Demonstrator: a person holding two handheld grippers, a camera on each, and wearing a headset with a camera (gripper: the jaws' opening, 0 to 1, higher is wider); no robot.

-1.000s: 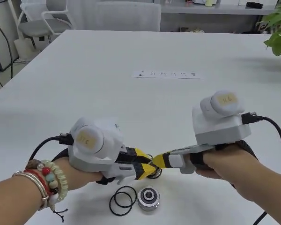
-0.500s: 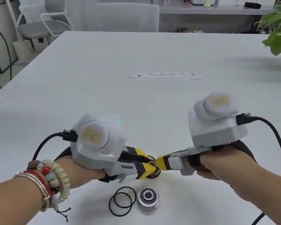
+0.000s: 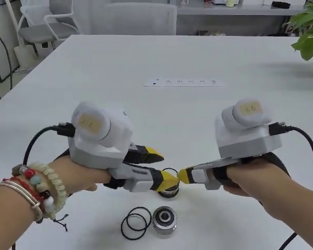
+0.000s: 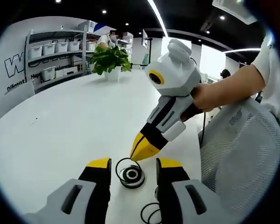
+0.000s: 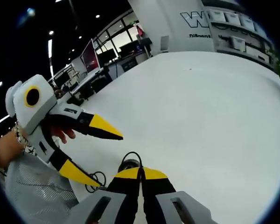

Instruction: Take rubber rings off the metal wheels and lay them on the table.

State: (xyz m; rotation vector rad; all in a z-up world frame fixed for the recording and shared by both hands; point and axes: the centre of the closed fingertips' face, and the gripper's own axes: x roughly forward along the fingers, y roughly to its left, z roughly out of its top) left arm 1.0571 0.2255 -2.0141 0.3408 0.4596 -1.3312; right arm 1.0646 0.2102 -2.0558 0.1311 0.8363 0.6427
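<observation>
Now right hand-held gripper (image 5: 141, 171), shut, pinches rubber ring (image 5: 132, 153)

Office-like lab: long white table (image 3: 198, 52), swivel chairs (image 3: 41, 30), shelves of storage bins (image 4: 51, 51), desk monitors (image 5: 91, 53), potted plant (image 4: 109, 58).

The 2 held tools meet tip to tip, near: left gripper (image 3: 167, 167) jaws apart, right gripper (image 3: 181, 176) jaws pressed together.

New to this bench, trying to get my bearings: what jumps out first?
Two yellow-tipped grippers meet tip to tip low in the head view: the right gripper, shut, pinches a rubber ring over a metal wheel, the left gripper open beside it. Just nearer the person lie two loose rings beside a bare wheel.
</observation>
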